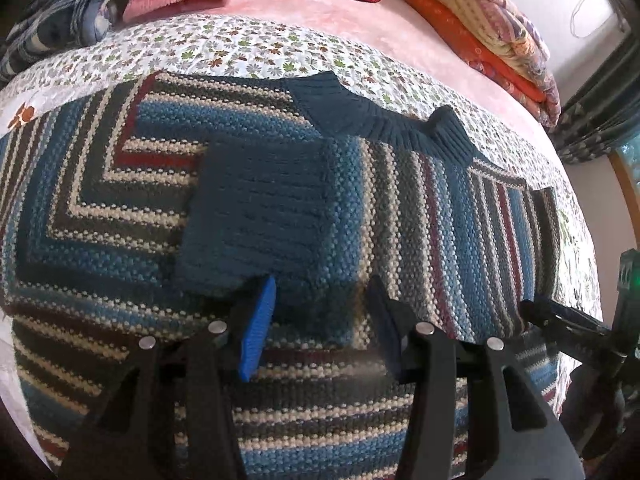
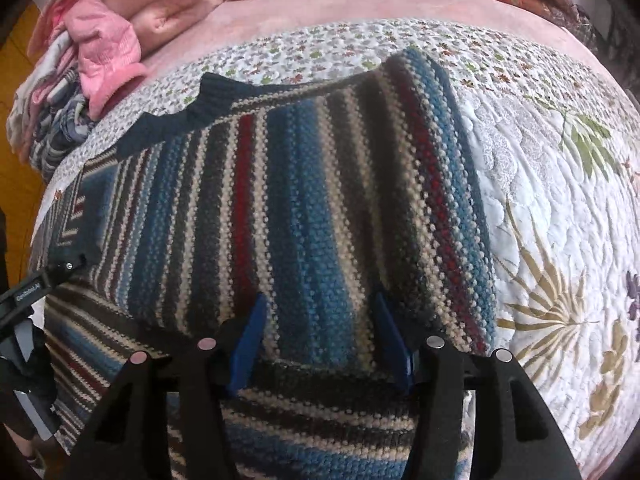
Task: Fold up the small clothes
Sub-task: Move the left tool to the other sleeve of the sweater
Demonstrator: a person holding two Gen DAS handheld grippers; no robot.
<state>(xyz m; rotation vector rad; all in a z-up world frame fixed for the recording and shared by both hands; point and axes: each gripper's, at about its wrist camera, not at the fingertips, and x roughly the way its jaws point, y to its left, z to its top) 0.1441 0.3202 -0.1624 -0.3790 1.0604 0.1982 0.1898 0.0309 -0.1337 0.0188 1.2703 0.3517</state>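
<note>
Striped sweater point(image 1: 400, 208) lay mid-frame on floral quilt point(image 1: 240, 48), both sleeves already folded inward, cuff point(image 1: 256, 220) at centre. Left gripper point(image 1: 320, 320) and right gripper point(image 2: 320, 332) spread wide, holding nothing. Judged remaining: fold body in half.

Both grippers are held low and side by side, pointing forward and slightly down. The left gripper point(image 1: 320, 320) has its blue-padded fingers point(image 1: 258, 328) spread wide apart, nothing pinched between them. The right gripper point(image 2: 320, 340) is spread just as wide, its blue pads point(image 2: 248, 344) also parted. In the left wrist view the right one's black frame shows at about 4 o'clock; in the right wrist view the left one shows at about 8 o'clock.
</note>
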